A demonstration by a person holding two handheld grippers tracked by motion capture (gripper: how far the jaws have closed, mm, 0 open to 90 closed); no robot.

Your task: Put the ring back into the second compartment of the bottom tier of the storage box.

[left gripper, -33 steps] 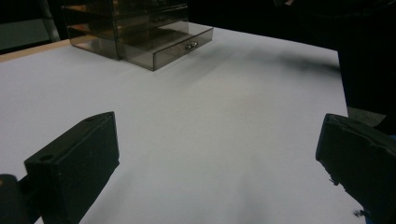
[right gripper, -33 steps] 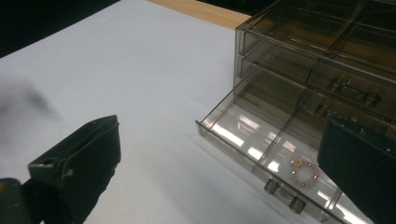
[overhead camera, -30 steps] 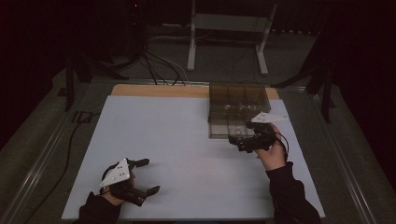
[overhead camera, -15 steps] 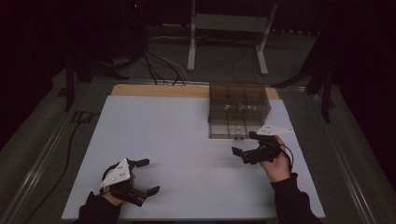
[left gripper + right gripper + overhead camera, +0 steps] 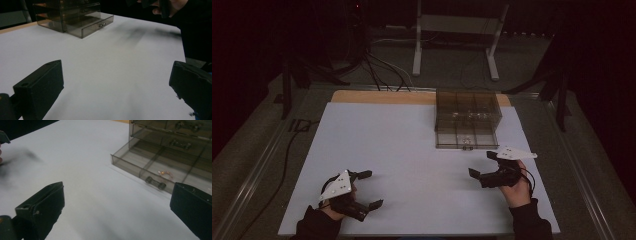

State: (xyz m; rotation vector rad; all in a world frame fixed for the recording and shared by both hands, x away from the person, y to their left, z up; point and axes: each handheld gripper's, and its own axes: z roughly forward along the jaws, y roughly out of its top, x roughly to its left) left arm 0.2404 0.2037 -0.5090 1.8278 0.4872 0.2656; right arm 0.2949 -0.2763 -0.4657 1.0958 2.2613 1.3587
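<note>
Drawers sat at the far right of the white table in the high view, the bottom drawer pulled out toward us. We held the right gripper just in front of it, apart from it, jaws spread wide and empty. Our left gripper hung low at the near left, well apart from the unit, jaws likewise wide with nothing between them.

From the left gripper view, the unit stood far off across bare table, the right hand at the top edge. Nothing lay in between.

From the right gripper view, the open drawer's handle lay near the right jaw, and a small coppery thing rested inside behind it. We judged the job was to work that drawer: we'd have squared up to the handle, kept level, and pressed evenly so the light unit didn't skid.
</note>
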